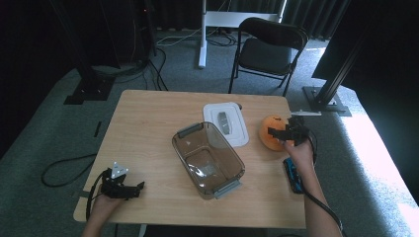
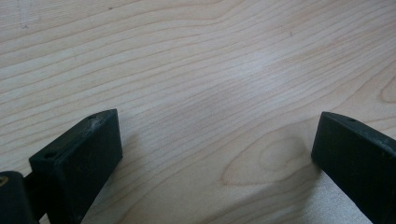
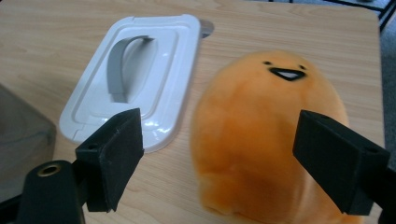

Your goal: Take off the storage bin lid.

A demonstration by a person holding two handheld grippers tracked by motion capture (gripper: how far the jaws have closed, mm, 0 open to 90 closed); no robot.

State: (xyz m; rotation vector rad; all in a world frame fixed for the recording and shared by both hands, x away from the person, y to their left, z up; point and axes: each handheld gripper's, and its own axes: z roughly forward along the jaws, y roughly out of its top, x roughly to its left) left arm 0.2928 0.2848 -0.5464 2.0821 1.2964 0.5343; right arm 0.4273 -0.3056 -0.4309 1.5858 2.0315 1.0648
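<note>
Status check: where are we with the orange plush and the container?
Done: the white lid is off and lies flat beside the clear container, which stands open with nothing in it. In hand: the right hand-held gripper is open with its jaws either side of the orange plush, not yet closed on it. Left: grasp, probably drop it in the container, then lid on. The left hand-held gripper sits open over bare table.

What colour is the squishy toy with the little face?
The plush toy is orange, with tiny black eyes and a mouth. It shows best in the right gripper view.
</note>
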